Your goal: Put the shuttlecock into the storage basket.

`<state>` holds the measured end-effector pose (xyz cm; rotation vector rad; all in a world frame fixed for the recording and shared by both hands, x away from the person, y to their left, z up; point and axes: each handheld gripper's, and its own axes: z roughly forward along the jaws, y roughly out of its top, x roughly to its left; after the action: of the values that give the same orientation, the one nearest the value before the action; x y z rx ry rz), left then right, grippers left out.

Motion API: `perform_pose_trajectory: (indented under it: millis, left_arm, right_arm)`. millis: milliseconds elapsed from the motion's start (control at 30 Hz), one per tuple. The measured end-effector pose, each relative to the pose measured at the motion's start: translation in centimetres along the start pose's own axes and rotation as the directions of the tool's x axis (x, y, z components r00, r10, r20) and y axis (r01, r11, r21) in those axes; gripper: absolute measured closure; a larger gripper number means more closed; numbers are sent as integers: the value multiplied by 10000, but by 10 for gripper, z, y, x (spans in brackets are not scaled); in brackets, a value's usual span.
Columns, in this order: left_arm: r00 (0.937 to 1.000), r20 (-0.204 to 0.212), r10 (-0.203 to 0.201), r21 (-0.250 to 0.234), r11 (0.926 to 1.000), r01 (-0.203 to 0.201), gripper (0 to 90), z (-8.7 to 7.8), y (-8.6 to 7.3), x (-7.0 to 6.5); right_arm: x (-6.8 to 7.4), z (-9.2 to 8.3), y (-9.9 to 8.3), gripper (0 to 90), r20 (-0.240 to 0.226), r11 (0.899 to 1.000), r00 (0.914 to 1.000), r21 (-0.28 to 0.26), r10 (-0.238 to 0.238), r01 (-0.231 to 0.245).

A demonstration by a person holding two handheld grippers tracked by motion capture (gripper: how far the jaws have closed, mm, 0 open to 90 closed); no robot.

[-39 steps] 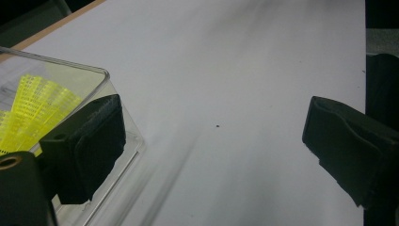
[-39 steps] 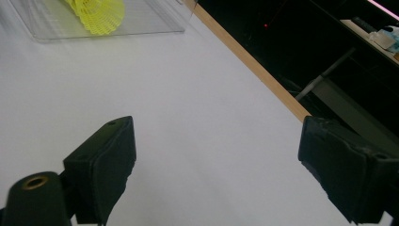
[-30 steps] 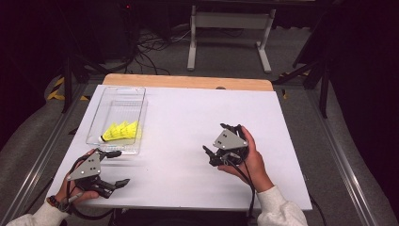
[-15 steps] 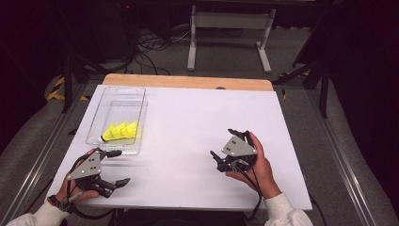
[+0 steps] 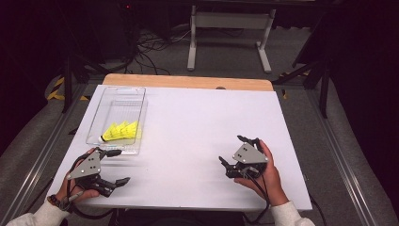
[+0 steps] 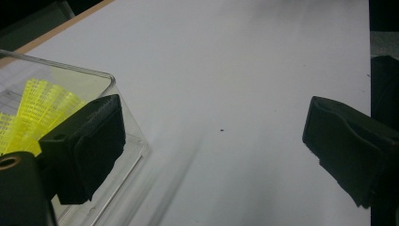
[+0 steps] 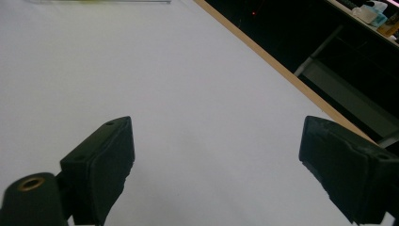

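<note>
Work in hand: we read it as handling the yellow shuttlecocks (image 5: 121, 131) in the clear tray (image 5: 137, 96) at the table's left side.
Shuttlecocks: lying inside the tray, toward its near end, skirts fanned, a white cork end at the near left. Exact count hard to tell; looks like a few bunched together.
Left gripper (image 5: 116, 166): we hold it just beside the tray's near edge, low over the white table (image 5: 197, 122). Jaws wide apart, nothing between them. In the left gripper view one jaw overlaps the tray's near corner (image 6: 109, 77), with the yellow mesh skirt (image 6: 40, 101) visible through the wall.
Right gripper (image 5: 233, 153): well apart from the tray, over the near right part of the table. Jaws spread, empty; bare table ahead of it in the right gripper view.
Progress: our judgement is that the shuttlecocks sit in the tray and neither tool is touching them. If they were to go in, that looks done. If they are to come out, nothing has been lifted yet.
Left to do: cannot settle which from these views.
Writing: no brand, label or readable text on tray, shuttlecocks, grippers or table.
</note>
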<state>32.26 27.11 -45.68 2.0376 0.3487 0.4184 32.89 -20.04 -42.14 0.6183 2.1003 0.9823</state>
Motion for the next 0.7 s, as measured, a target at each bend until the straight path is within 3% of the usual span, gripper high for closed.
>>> perform_pose_trajectory:
  millis: [300, 400, 600, 700]
  left_arm:
    - [10000, -60, -25, -43, 10000, 25, 71, 0, 1, 1]
    - [10000, -67, -38, -65, 10000, 38, 67, 0, 1, 1]
    - [9998, -171, -33, -112, 9999, 31, 62, -1, 1, 2]
    - [9998, -189, -80, -109, 9999, 78, 61, -1, 1, 2]
  right_arm:
    - [9, -3, -22, 118, -166, 9992, 9991, 10, 392, -392]
    - [12, -4, -29, 117, -151, 9995, 9994, 26, 322, -321]
    - [13, -8, -36, 103, -343, 9968, 9964, -137, 777, -782]
    - [13, -7, -37, 100, -308, 9970, 9967, -142, 751, -756]
